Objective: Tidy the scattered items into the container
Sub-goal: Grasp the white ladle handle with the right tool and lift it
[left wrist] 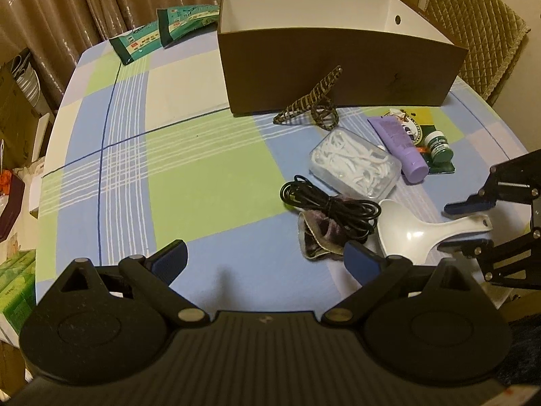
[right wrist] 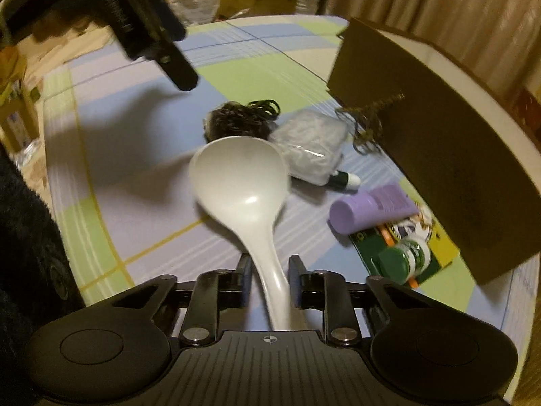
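Note:
A brown cardboard box (left wrist: 338,67) with a white inside stands open at the far side of the checked tablecloth. A white plastic spoon (right wrist: 240,182) lies among the scattered items, its bowl pointing away from me. My right gripper (right wrist: 270,280) is shut on the spoon's handle (left wrist: 449,226), one pad on each side. Near the spoon are a black cable (left wrist: 331,206) on a small fabric piece, a clear case of floss picks (left wrist: 351,162), a purple tube (left wrist: 402,145) and a green bottle on a card (left wrist: 438,145). My left gripper (left wrist: 265,258) hangs open above bare cloth, left of the cable.
A striped woven clip (left wrist: 314,105) leans against the box front. Two green packets (left wrist: 162,34) lie at the far left of the table. A quilted chair (left wrist: 480,34) stands behind the box. Cartons and bags crowd the floor to the left.

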